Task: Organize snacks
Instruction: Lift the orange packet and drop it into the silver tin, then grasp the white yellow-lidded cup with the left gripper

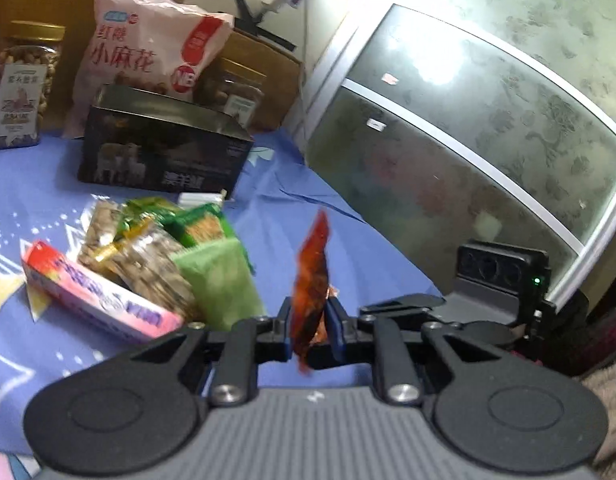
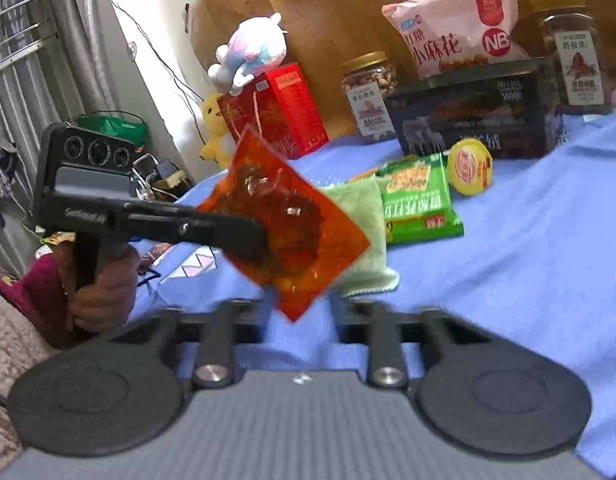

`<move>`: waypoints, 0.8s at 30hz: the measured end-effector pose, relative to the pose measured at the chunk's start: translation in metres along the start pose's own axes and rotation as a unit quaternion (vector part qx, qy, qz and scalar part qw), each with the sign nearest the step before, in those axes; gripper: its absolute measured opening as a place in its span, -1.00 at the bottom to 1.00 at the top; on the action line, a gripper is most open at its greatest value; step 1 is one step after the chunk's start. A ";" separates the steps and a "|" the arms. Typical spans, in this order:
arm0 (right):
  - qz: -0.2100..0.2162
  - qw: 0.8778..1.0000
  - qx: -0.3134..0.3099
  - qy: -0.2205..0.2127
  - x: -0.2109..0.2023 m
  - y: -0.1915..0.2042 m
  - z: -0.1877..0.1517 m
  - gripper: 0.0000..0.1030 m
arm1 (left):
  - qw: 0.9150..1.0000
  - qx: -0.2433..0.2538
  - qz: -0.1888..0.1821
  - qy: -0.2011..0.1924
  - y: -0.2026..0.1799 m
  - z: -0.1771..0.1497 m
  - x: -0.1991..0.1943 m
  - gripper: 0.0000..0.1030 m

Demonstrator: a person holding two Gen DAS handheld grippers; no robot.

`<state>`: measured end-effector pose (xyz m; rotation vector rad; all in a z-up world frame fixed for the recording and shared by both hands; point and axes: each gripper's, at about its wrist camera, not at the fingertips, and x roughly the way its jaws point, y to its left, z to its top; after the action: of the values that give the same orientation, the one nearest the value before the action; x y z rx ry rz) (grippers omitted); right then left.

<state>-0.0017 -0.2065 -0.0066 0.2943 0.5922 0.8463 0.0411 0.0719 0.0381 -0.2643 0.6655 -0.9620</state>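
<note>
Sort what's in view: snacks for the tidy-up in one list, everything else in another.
Job: orange-red snack packet clamped in left gripper; green packet; yellow tub; pink box; nut jar; pink bag.
Lying about: plush toy; yellow duck; green cloth.

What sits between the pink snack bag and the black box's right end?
A gold-lidded jar of nuts, behind the black box and right of the pink snack bag, in the left wrist view.

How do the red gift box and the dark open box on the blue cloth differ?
The red gift box stands upright and closed, with a plush toy on top; the dark open box lies low and long with its top open. The red gift box is bright with gold patterning; the dark open box is nearly black with pale animal figures. Both rest on the blue cloth.
</note>
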 end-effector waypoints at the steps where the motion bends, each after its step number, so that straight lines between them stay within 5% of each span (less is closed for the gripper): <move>1: 0.001 1.000 0.000 -0.008 -0.001 -0.001 0.004 -0.82 | 1.000 -0.010 -0.006 -0.002 0.004 0.005 0.002 -0.68; 6: -0.035 0.998 -0.023 -0.040 0.005 -0.005 0.039 -0.83 | 1.000 -0.012 0.006 -0.021 0.009 0.047 0.012 -0.67; 18: -0.188 0.978 -0.032 -0.085 0.070 -0.079 0.142 -0.82 | 0.993 -0.036 0.110 -0.036 0.059 0.170 0.105 -0.54; 21: -0.216 0.973 -0.038 -0.072 0.088 -0.090 0.148 -0.70 | 0.988 -0.061 0.141 -0.031 0.080 0.180 0.123 -0.42; 24: -0.229 0.969 -0.025 -0.085 0.086 -0.096 0.147 -0.34 | 0.979 -0.088 0.182 -0.029 0.099 0.181 0.129 -0.31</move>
<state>0.1895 -0.2033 0.0347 0.1713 0.4519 0.3853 0.2717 0.0069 0.0776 -0.3115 0.7175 -0.5439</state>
